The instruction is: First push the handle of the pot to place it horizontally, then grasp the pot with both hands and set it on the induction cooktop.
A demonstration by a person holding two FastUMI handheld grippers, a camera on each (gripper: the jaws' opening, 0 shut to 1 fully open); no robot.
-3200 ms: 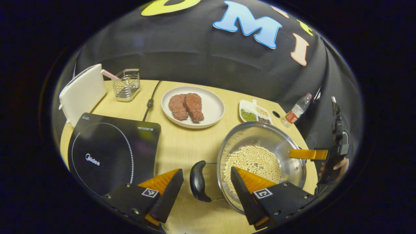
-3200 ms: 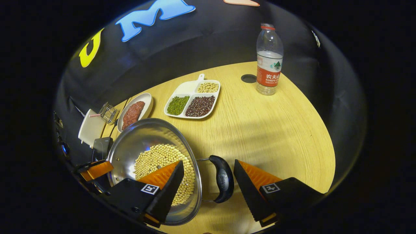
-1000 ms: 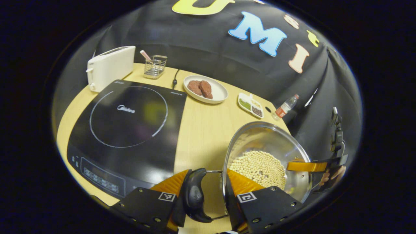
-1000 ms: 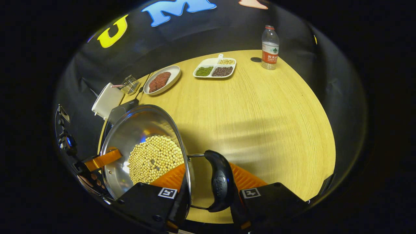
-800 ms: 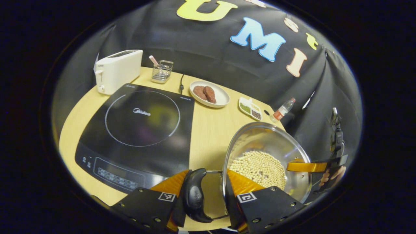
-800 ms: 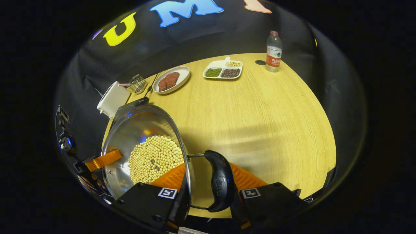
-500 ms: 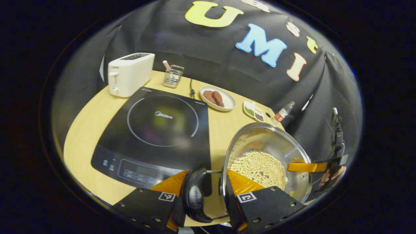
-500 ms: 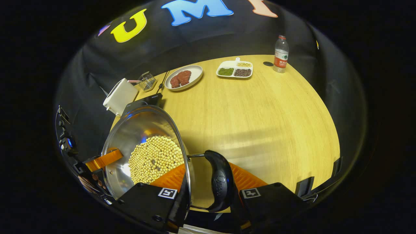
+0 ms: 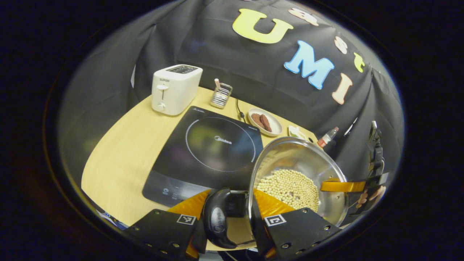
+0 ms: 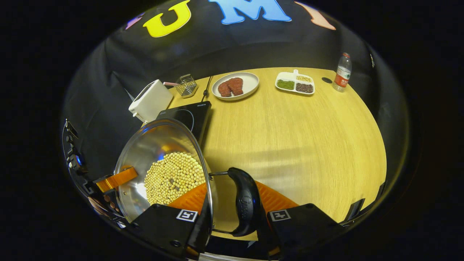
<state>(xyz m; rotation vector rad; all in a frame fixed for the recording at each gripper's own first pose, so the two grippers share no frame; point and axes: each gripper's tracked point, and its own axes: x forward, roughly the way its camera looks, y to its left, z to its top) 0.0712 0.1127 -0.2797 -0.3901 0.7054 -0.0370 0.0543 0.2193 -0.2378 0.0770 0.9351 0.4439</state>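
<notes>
Left gripper view is showing the left gripper (image 9: 227, 217) pinching one black curved handle (image 9: 216, 217) of the shiny steel pot (image 9: 311, 159), one finger pressing outside the handle and the other sitting against the pot's rim on the inner side. Pale round soybeans (image 9: 288, 186) are lying in the pot's bottom. The pot is hanging above the light wooden round table (image 9: 119, 156), just beside the near right corner of the black flat induction cooktop (image 9: 210, 152) and not resting on it. Across the pot, the right gripper (image 9: 344, 186) is showing at the far rim, a person's hand (image 9: 371, 195) holding it.

Behind the cooktop, a white boxy toaster (image 9: 174, 88), a small wire basket (image 9: 221, 95), a white plate of brown meat patties (image 9: 264, 121) and a clear plastic bottle with a red label (image 9: 327, 137) are standing along the table's far edge.

Right gripper view is showing the right gripper (image 10: 235, 214) clamping the pot's (image 10: 152, 145) other black handle (image 10: 245, 206) in the same way, both fingers pressing in on it. The soybeans (image 10: 174, 177) are spreading over the pot's floor, and the left gripper (image 10: 116, 179) is reaching in at the opposite rim. Farther off, the cooktop's (image 10: 186, 114) corner is peeking out past the pot, with the toaster (image 10: 150, 99), the plate of patties (image 10: 235, 86), a white divided dish of green, dark and pale beans (image 10: 294, 83) and the bottle (image 10: 342, 72) beyond.
</notes>
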